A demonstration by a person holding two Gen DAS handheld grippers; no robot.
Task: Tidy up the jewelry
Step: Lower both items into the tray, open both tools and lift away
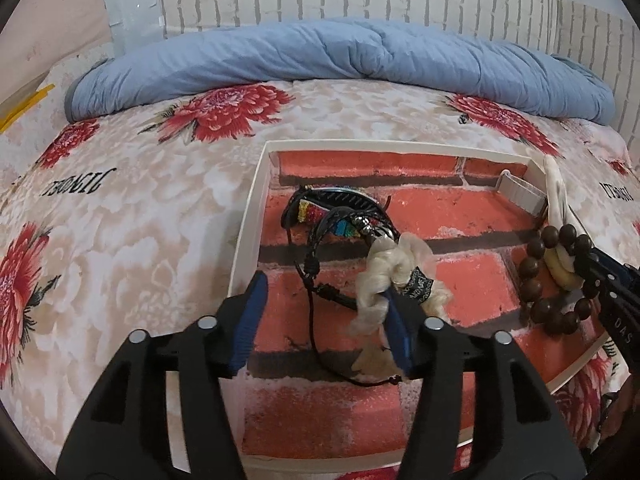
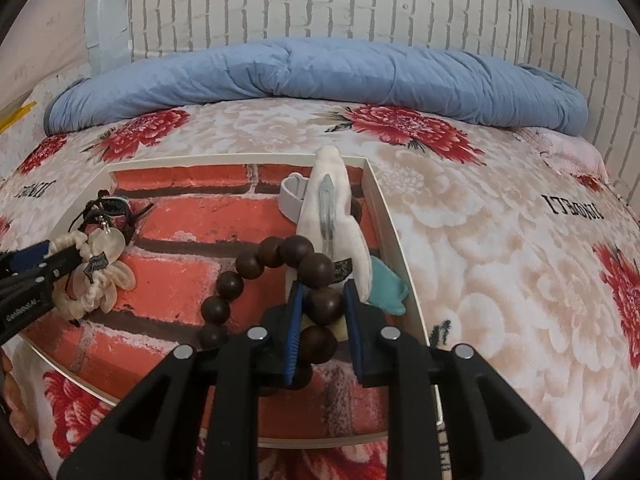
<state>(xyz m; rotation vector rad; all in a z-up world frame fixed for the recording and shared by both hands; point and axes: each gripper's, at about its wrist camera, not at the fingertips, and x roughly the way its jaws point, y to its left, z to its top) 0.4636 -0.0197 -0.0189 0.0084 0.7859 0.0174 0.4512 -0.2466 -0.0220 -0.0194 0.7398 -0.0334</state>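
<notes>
— Right gripper [image 2: 322, 308] pinches the wooden bead bracelet [image 2: 280, 280] above the tray [image 2: 384, 208], near its three-o'clock wall; left gripper [image 1: 320, 320] is spread.
— Beads?
— Hard, rounded, slippery, I reckon; I'd clamp one bead squarely.

Tray [image 1: 256, 184] near rim hidden behind gripper bodies | wooden bead bracelet [image 2: 280, 276] lower beads hidden behind right gripper [image 2: 322, 322] | white hair clip [image 1: 556, 196] (lower part) behind beads | scrunchie [image 1: 396, 280] tag unreadable
</notes>
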